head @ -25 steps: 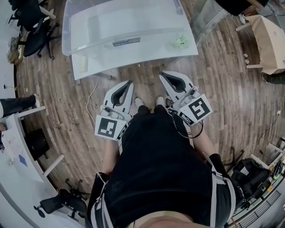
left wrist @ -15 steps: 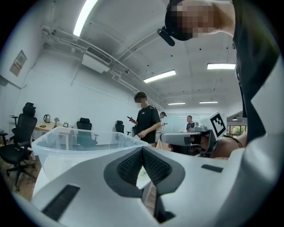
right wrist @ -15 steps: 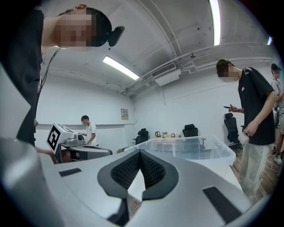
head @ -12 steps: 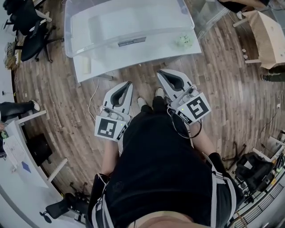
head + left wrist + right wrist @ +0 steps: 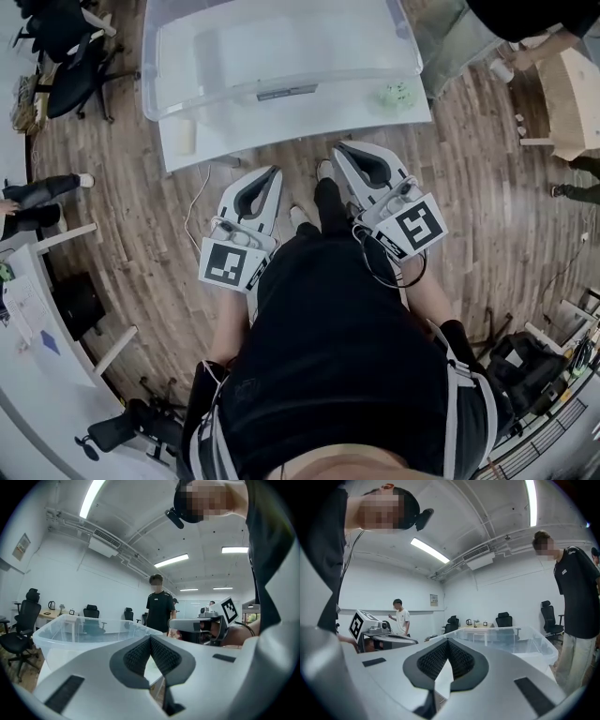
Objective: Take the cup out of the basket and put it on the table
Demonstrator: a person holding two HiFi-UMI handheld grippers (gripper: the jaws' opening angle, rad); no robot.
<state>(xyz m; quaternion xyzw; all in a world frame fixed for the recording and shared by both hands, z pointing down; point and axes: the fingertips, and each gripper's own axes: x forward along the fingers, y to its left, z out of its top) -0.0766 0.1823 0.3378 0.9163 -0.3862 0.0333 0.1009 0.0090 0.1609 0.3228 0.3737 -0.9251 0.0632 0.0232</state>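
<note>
Head view, white table (image 5: 281, 127), clear basket (image 5: 161, 66) on it, plank floor (image 5: 141, 220)

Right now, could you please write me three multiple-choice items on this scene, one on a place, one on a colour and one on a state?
1. Where does the clear bin stand?
A. on the white table
B. on the wooden floor
C. on a black chair

2. What colour is the small thing near the table's right corner?
A. red
B. pale green
C. blue

3. How do the jaws of the left gripper and the right gripper stand?
A. both closed and empty
B. both wide open
C. each shut on a cup

Answers:
1 A, as the head view shows the bin resting on the tabletop.
2 B, as it shows pale green there.
3 A, as in each gripper view the pads meet at the tips with nothing between them.
</note>
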